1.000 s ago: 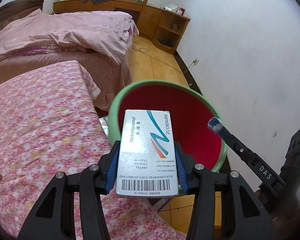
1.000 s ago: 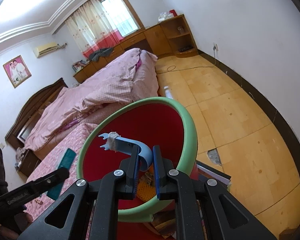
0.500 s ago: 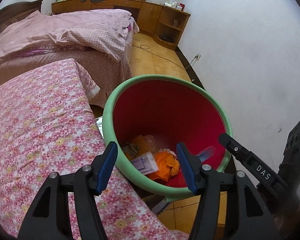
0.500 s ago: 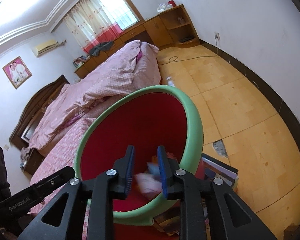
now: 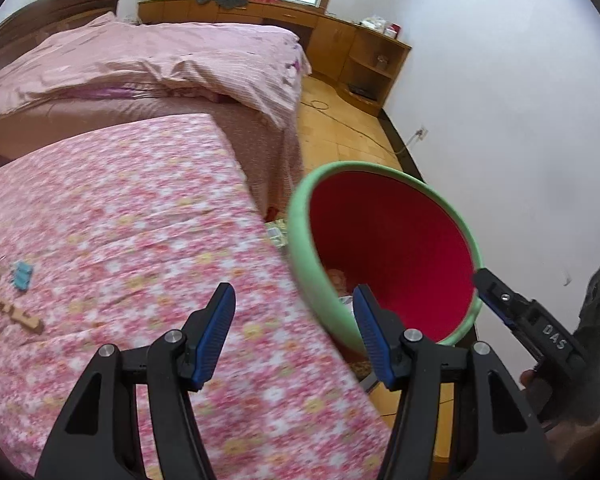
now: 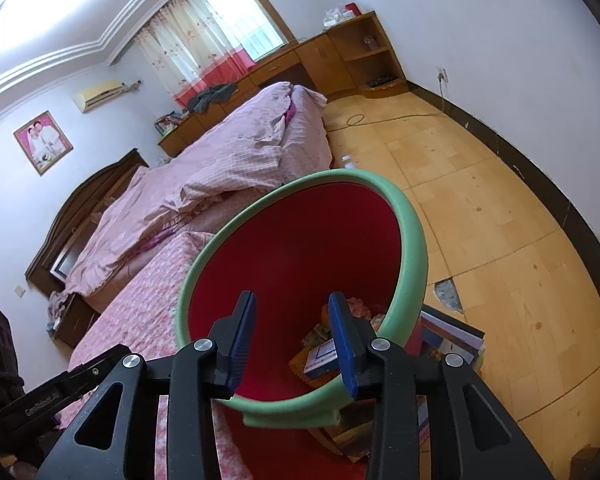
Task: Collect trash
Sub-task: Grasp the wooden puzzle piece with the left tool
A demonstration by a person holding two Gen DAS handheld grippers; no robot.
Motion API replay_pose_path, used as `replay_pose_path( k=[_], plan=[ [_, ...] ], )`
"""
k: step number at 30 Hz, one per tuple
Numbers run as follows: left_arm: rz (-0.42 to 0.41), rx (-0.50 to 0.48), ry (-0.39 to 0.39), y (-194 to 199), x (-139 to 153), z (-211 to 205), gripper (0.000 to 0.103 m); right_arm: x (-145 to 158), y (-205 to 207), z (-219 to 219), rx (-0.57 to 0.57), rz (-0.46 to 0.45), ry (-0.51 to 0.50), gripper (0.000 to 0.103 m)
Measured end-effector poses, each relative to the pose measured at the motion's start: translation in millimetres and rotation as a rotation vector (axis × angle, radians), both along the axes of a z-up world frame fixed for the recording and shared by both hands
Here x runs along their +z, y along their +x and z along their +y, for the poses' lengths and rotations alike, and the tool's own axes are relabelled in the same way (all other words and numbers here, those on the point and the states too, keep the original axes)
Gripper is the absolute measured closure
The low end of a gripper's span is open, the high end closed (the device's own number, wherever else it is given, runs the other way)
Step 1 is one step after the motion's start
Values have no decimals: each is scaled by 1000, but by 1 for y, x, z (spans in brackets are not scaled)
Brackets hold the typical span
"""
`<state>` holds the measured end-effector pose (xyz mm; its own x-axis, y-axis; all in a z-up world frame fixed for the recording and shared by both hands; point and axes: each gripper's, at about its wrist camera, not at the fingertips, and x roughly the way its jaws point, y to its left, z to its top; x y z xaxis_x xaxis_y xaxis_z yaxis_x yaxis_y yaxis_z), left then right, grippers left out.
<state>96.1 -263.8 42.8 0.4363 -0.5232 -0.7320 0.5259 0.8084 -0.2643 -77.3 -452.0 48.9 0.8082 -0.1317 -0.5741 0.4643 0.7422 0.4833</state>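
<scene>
A red bin with a green rim point(image 5: 300, 236) point(image 6: 412, 232) stands beside the flowered pink table cloth point(image 5: 120, 220). Trash lies in its bottom point(image 6: 320, 356), with a white box and orange pieces. My left gripper point(image 5: 294, 334) is open and empty, over the table edge just left of the bin. My right gripper point(image 6: 294, 344) is open and empty above the bin's mouth. It also shows in the left wrist view point(image 5: 500, 304). A small blue item point(image 5: 22, 275) and brown pieces point(image 5: 20, 314) lie on the cloth at the left.
A bed with pink covers point(image 5: 160, 64) stands behind the table. Wooden cabinets point(image 5: 340, 40) line the far wall. Books point(image 6: 452, 336) lie on the yellow floor point(image 6: 500, 220) beside the bin. A white wall is on the right.
Both grippers opened and dropped their loads into the bin: the white medicine box from the left, the blue hooked item from the right. The left gripper has swung left over the table.
</scene>
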Motion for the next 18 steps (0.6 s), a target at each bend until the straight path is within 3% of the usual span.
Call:
replay_pose_path(
  k=[10, 18],
  plan=[
    [-14, 149, -22, 12, 2, 64, 42, 14, -9, 27, 30, -17, -14, 61],
    [47, 236, 15, 43, -31, 91, 42, 13, 3, 48, 81, 4, -10, 61]
  ],
)
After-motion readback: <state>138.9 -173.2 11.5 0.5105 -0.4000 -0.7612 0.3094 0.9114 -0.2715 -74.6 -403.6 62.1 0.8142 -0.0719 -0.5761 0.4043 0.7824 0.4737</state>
